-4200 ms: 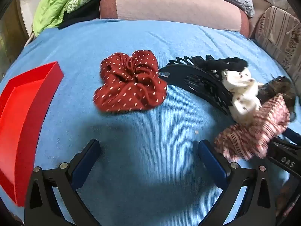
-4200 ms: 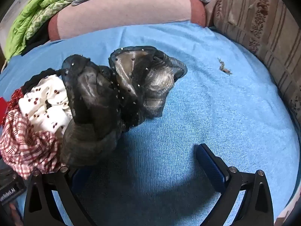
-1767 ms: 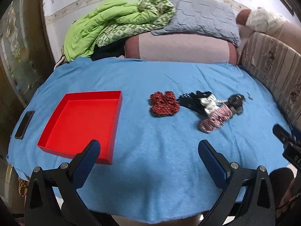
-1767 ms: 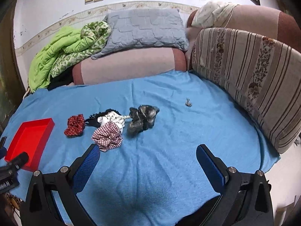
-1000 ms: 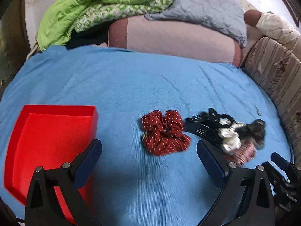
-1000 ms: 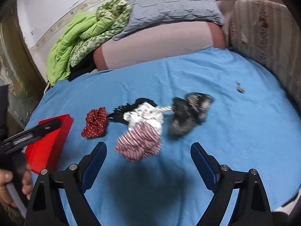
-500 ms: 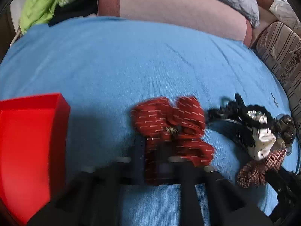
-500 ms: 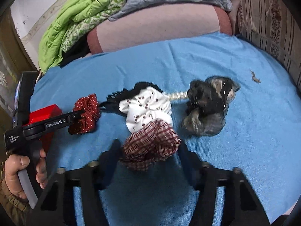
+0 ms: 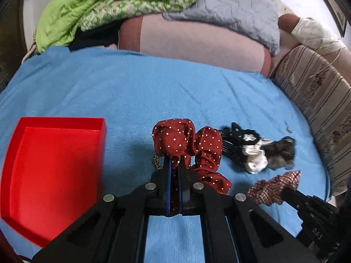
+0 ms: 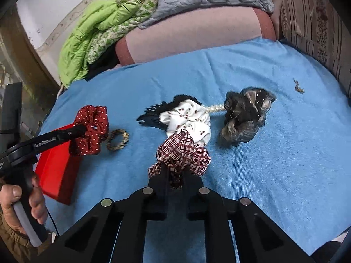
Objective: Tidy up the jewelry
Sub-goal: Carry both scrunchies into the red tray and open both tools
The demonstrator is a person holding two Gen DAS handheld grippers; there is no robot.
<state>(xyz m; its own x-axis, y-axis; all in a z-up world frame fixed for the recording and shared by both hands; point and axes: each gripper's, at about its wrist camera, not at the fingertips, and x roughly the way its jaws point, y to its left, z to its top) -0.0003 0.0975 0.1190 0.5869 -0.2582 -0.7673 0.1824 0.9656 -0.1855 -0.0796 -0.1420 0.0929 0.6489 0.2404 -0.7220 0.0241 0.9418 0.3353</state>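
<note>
My left gripper (image 9: pixel 173 161) is shut on a dark red, white-dotted scrunchie (image 9: pixel 186 138) and holds it just above the blue cloth, to the right of the red tray (image 9: pixel 54 164). In the right wrist view the same scrunchie (image 10: pixel 92 129) hangs from the left gripper (image 10: pixel 81 129) beside the tray (image 10: pixel 57 171). The jaws of my right gripper (image 10: pixel 175 171) are closing, with the pads pressing on a red-and-white plaid scrunchie (image 10: pixel 182 151) between them. A small leopard-print hair tie (image 10: pixel 117 140) lies on the cloth near the red scrunchie.
A white printed scrunchie (image 10: pixel 188 118), a black claw clip (image 10: pixel 153 114), a pearl strand (image 10: pixel 216 109) and a dark sheer scrunchie (image 10: pixel 245 114) lie mid-cloth. A tiny trinket (image 10: pixel 298 88) sits far right. Pillows, a green quilt (image 10: pixel 96 35) and a striped cushion (image 9: pixel 318 100) border the bed.
Both grippers were open above the cloth a second ago. Each has come down and shut on a scrunchie. The red one is lifted, which uncovers the leopard hair tie.
</note>
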